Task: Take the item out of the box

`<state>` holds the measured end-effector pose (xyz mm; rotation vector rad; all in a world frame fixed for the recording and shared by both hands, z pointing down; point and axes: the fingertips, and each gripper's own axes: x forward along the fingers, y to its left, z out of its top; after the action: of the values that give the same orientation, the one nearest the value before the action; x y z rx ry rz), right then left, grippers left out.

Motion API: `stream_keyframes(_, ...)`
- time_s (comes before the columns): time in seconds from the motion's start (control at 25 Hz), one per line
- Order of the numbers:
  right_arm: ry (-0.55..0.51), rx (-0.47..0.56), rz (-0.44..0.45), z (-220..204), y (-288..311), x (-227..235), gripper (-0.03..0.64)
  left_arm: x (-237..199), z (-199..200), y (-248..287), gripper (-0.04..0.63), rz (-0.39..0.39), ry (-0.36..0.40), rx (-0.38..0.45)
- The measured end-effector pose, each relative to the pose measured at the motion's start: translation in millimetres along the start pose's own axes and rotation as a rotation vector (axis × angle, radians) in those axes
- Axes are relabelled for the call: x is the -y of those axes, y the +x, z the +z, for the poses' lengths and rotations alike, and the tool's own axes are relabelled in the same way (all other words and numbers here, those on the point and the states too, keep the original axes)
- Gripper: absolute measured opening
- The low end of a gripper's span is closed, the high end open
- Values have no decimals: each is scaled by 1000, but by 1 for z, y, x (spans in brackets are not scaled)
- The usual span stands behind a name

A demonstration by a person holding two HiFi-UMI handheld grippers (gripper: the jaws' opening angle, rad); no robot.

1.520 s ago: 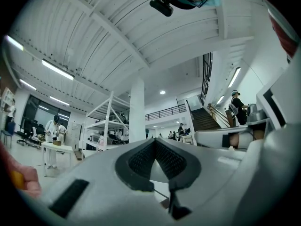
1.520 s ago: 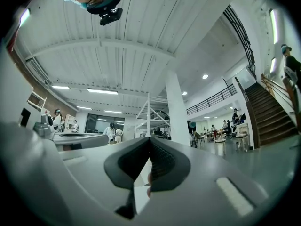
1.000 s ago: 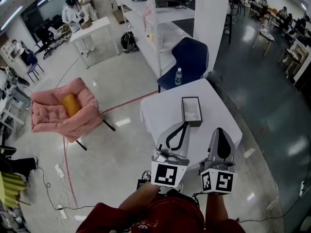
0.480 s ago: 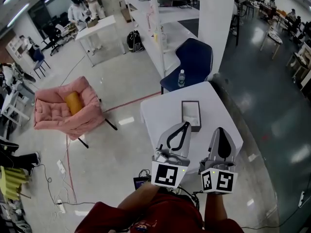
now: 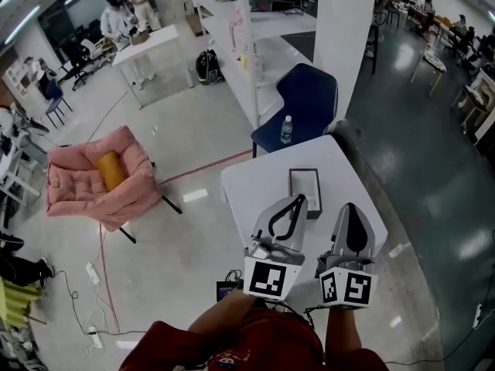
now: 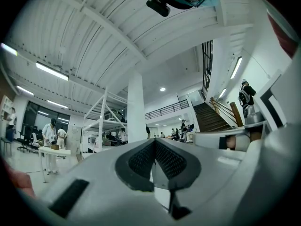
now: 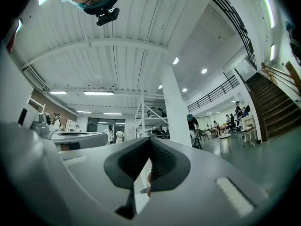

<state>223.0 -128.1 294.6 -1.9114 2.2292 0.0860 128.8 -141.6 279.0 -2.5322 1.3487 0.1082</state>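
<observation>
On the white table (image 5: 251,184) lies an open box (image 5: 305,184) with a dark rim and a white inside; I cannot make out the item in it. My left gripper (image 5: 298,200) is held over the table's near part, its tip just short of the box's near end, jaws shut with nothing in them. To the right of the box my right gripper (image 5: 349,207) is also shut and empty. In the left gripper view the left gripper (image 6: 154,141) faces the hall and ceiling, as does the right gripper (image 7: 149,139) in its own view; neither shows the box.
A blue chair (image 5: 305,99) with a water bottle (image 5: 286,129) on it stands past the table's far edge, beside a white pillar (image 5: 348,37). A pink armchair (image 5: 85,188) with a yellow cushion (image 5: 110,170) sits to the left. Cables (image 5: 93,284) lie on the floor.
The box now sits a little nearer to the gripper tips in the head view. Both grippers stay shut and keep their places side by side.
</observation>
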Motion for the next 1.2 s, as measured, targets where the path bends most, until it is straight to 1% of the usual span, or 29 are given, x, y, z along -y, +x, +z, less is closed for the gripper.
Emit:
stream_keyframes(0.16, -16, -2, -5, -3, 27, -16, 2, -27, -7, 9, 2, -11, -14, -2)
stream_keyframes(0.4, -27, -19, -21, -20, 69, -34, 2, -71, -27, 28, 2, -18, -41, -1)
stream_keyframes(0.64, -59, -37, -54, -33, 105, -54, 2, -107, -47, 44, 2, -57, -69, -6)
stream_keyframes(0.88, -87, -59, -103, -42, 125, -60, 2, -128, -61, 60, 2, -96, -108, -2)
stream_keyframes(1.04, -119, -90, -109, -43, 130, -54, 2, -125, -66, 73, 2, -107, -128, -24)
stream_keyframes(1.2, -111, -112, -107, -52, 140, -44, 2, -125, -77, 82, 2, -103, -126, -41)
